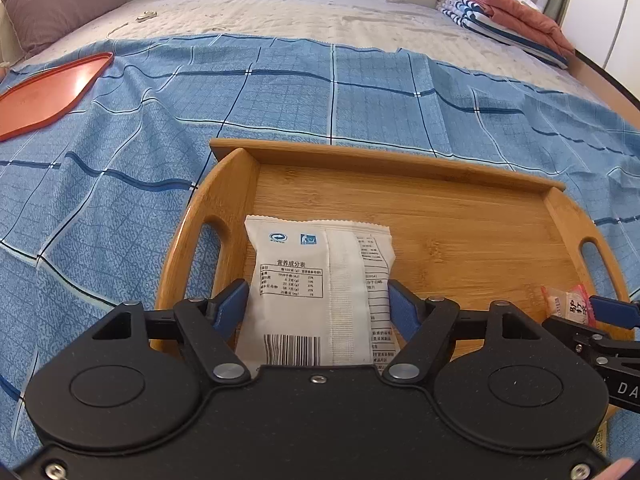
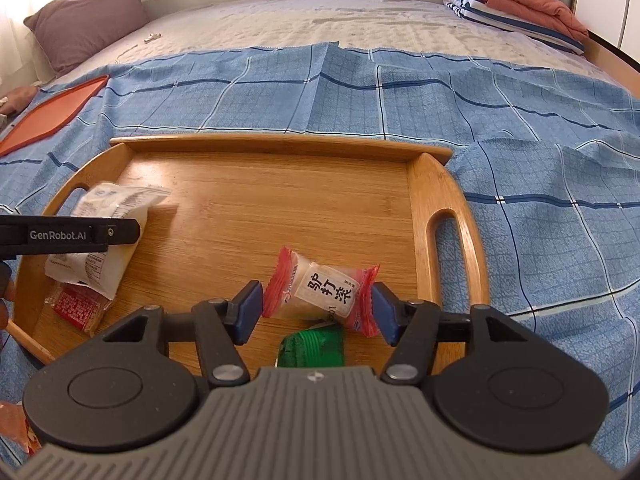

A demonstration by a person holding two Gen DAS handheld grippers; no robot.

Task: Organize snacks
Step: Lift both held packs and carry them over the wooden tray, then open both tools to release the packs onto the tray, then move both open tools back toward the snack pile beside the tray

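Note:
A wooden tray (image 1: 440, 208) (image 2: 248, 204) lies on the blue checked cloth. My left gripper (image 1: 318, 304) is shut on a white snack packet (image 1: 320, 280) and holds it over the tray's left part; the packet also shows in the right wrist view (image 2: 108, 216). My right gripper (image 2: 318, 312) is shut on a red-and-white wrapped snack (image 2: 324, 288) over the tray's near right part; this snack also shows in the left wrist view (image 1: 568, 304). A green packet (image 2: 314, 346) lies in the tray under it. A red packet (image 2: 78, 306) lies under the white one.
An orange tray lid (image 1: 44, 92) (image 2: 52, 112) lies at the far left on the cloth. Folded clothes (image 1: 508, 12) (image 2: 516, 4) sit at the bed's far right. A purple pillow (image 2: 88, 20) is at the far left. An orange wrapper (image 2: 14, 420) lies at the near left.

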